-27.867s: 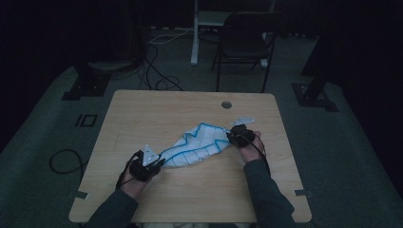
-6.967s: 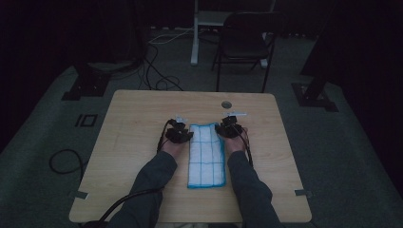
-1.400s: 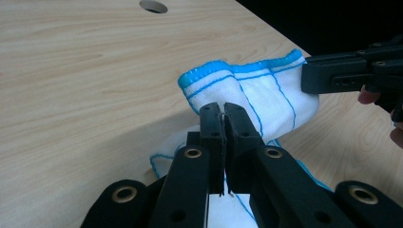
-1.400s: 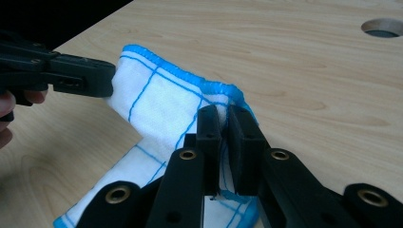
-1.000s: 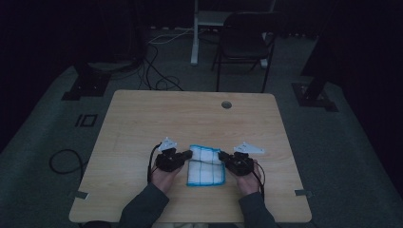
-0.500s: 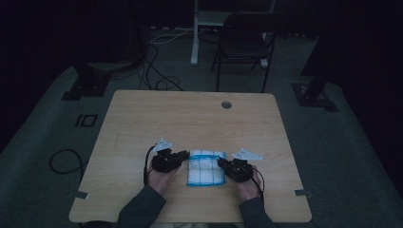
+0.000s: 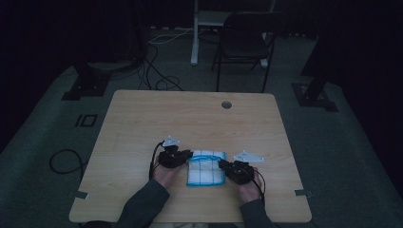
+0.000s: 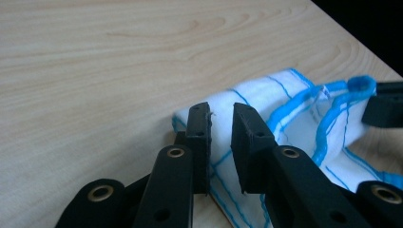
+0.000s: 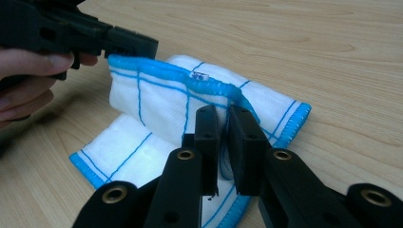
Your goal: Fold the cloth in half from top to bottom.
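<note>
Folded white cloth (image 7: 205,169) with blue lines on the worktop (image 7: 142,123) near its front edge, left claw (image 8: 221,121) at the cloth's left edge, just opened with a gap, right claw (image 9: 223,124) clamped on the cloth's right edge, lifting a fold

Cloth (image 9: 157,102): soft woven fabric, matt white, thin blue lines, thicker stitched blue hem.
Worktop (image 7: 190,118): pale wood-grain surface, smooth, faint satin sheen.
Left tool (image 8: 221,137): black plastic, matt, slightly grainy pads; brass-coloured metal rivets.
Right tool (image 9: 223,142): same matt black plastic, shiny metal eyelets.
Floor (image 7: 43,142): grey carpet, rough, dull.
Chair (image 7: 244,42): dark, matt seat.
</note>
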Demonstrator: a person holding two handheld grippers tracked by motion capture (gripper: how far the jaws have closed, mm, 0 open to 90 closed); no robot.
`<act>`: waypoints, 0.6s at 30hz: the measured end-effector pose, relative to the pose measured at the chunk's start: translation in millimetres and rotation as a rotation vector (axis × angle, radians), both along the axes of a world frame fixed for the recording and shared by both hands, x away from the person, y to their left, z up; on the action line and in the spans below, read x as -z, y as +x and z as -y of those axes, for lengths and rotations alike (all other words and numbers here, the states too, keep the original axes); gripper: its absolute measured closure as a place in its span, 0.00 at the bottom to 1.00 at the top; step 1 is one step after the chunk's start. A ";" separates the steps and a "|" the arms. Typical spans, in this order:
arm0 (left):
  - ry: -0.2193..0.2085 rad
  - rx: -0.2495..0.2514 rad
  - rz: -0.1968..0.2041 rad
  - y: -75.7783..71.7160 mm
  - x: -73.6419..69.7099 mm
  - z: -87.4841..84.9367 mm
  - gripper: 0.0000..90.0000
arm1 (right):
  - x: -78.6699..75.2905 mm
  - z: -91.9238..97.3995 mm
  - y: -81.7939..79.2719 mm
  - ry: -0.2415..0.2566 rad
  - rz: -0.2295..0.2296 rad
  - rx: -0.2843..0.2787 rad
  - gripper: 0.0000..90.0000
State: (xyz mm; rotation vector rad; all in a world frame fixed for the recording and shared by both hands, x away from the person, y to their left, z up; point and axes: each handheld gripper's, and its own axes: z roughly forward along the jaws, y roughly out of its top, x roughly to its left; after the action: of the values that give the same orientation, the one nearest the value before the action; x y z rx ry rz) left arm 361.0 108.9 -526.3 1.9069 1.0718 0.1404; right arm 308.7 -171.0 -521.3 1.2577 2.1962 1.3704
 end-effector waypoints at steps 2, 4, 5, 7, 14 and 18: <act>0.009 0.013 0.005 -4.6 0.5 1.3 0.86 | 0.2 1.0 -1.0 0.001 -0.002 0.005 0.90; 0.020 0.027 0.009 -9.5 2.0 2.5 0.86 | 0.1 2.5 -1.3 0.005 -0.009 0.013 0.86; 0.022 0.031 0.011 -12.3 2.9 3.1 0.85 | 0.1 3.4 -1.1 0.005 -0.009 0.014 0.85; 0.025 0.037 0.016 -17.5 4.4 3.5 0.85 | 0.2 4.2 -1.4 0.004 -0.011 0.016 0.84; 0.024 0.054 0.021 -32.3 7.3 1.2 0.84 | -2.7 10.1 -3.6 0.026 0.014 0.041 0.78; 0.036 0.067 0.025 -39.7 9.6 1.4 0.83 | -3.7 18.0 -2.4 0.037 0.015 0.066 0.77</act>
State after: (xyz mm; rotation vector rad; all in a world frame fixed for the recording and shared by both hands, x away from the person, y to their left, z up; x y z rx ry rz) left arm 321.2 107.4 -535.8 1.9656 0.9942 0.1459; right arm 306.3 -189.0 -517.7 1.3154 2.1093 1.3969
